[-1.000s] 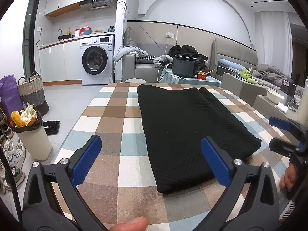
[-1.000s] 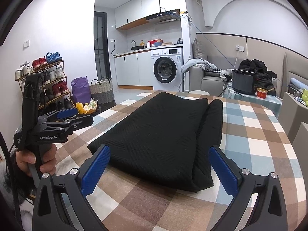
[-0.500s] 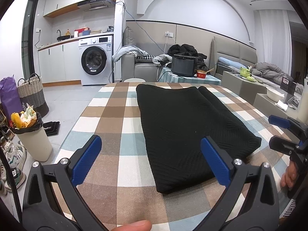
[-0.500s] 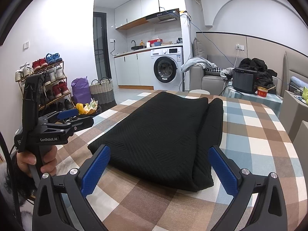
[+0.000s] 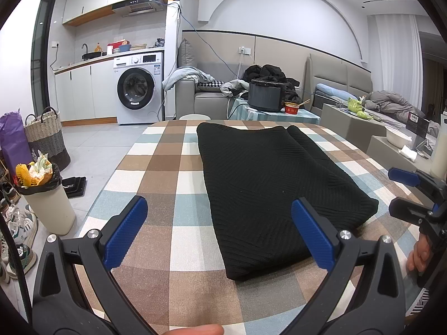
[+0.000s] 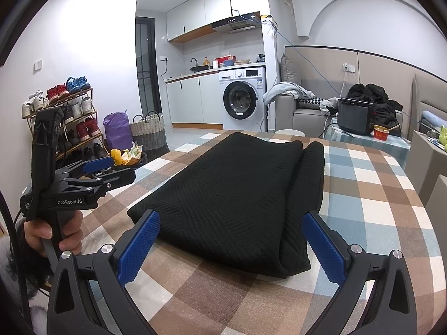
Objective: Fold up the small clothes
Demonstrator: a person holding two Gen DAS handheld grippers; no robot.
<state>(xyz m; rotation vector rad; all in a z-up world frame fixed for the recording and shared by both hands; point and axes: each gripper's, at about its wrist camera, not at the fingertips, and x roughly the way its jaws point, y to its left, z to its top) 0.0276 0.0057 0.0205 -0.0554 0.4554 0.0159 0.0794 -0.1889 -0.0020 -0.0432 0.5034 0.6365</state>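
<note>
Left wrist: 1 folded black garment [image 5: 268,184], 2 tongs spread wide, empty.

place: home studio | evidence: washing machine [image 5: 136,87], sofa [image 5: 206,97], shoe rack [image 6: 69,122]

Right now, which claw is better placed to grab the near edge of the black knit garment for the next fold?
Probably the right claw: it is open and straddles the folded black knit garment's near edge. The left claw, also open, sits mostly over the bare checked tablecloth.
</note>
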